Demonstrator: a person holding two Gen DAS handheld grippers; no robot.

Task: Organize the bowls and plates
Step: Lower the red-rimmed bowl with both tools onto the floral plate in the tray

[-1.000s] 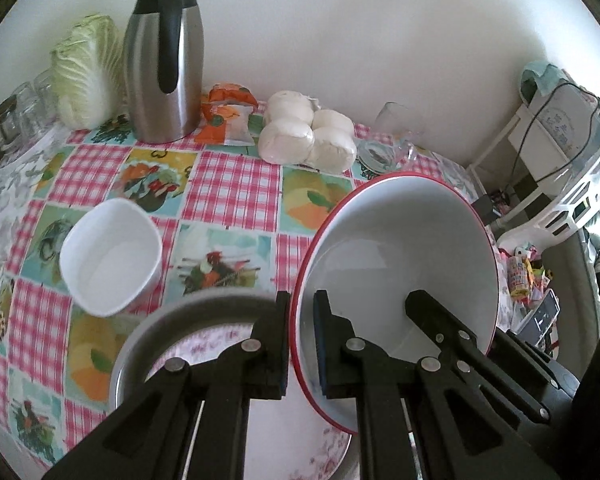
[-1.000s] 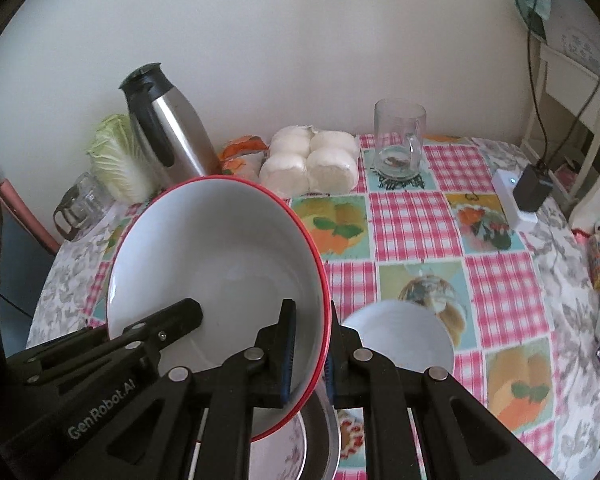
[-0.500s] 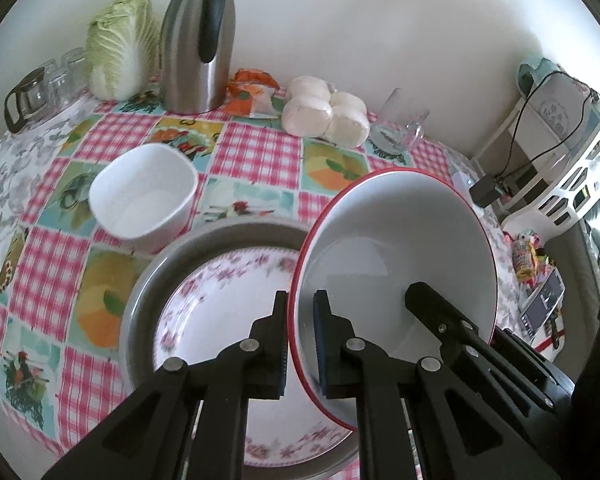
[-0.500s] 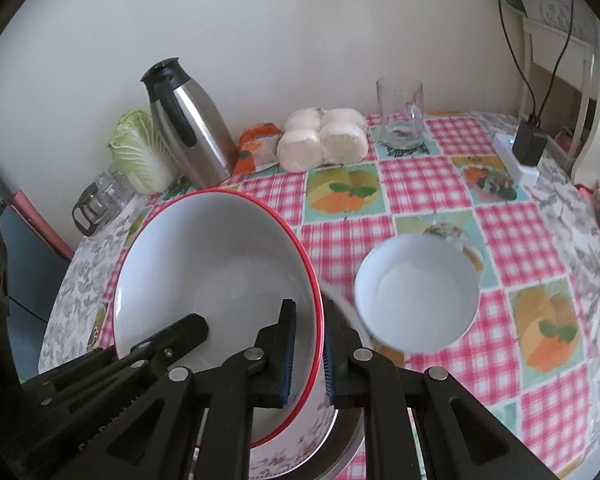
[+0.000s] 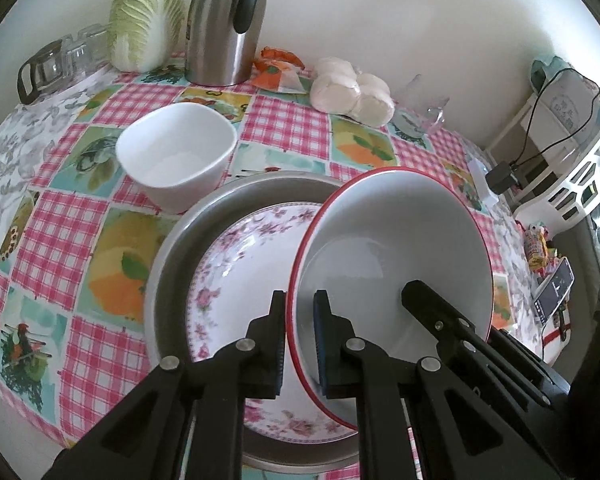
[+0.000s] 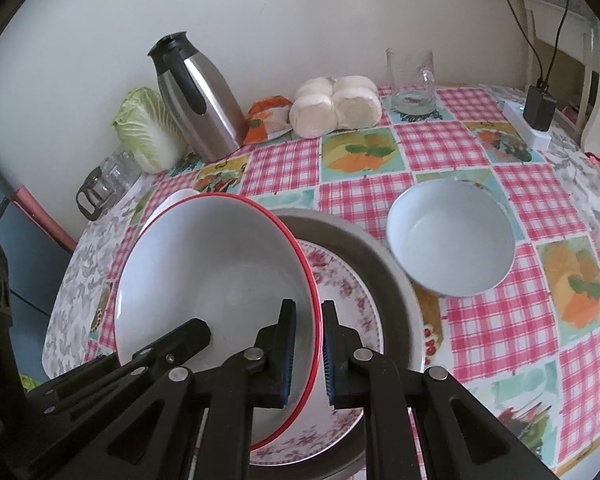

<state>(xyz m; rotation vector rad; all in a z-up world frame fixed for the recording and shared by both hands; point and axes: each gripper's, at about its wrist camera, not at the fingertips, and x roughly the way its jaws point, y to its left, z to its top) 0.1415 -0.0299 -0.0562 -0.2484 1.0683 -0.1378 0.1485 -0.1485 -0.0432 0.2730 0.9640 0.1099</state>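
Observation:
Both grippers hold one red-rimmed white bowl (image 5: 396, 248) by opposite sides of its rim. My left gripper (image 5: 300, 340) is shut on its left rim. My right gripper (image 6: 308, 344) is shut on its right rim, and the bowl (image 6: 215, 264) shows there too. The bowl hangs tilted over a floral plate (image 5: 243, 264) that lies inside a grey metal dish (image 5: 179, 240). A squarish white bowl (image 5: 175, 156) stands left of the dish. A round white bowl (image 6: 452, 236) stands right of the dish.
Along the wall stand a steel thermos (image 5: 225, 24), a cabbage (image 5: 143, 20), steamed buns (image 5: 352, 92), a snack packet (image 5: 277, 72), a glass mug (image 6: 412, 80) and glass cups (image 5: 55, 66). A charger block (image 6: 538, 112) lies at the table's right edge.
Both grippers rose and pulled back with the red-rimmed bowl; the floral plate, the grey dish and more of the table have come into view beneath it. Both grips unchanged.

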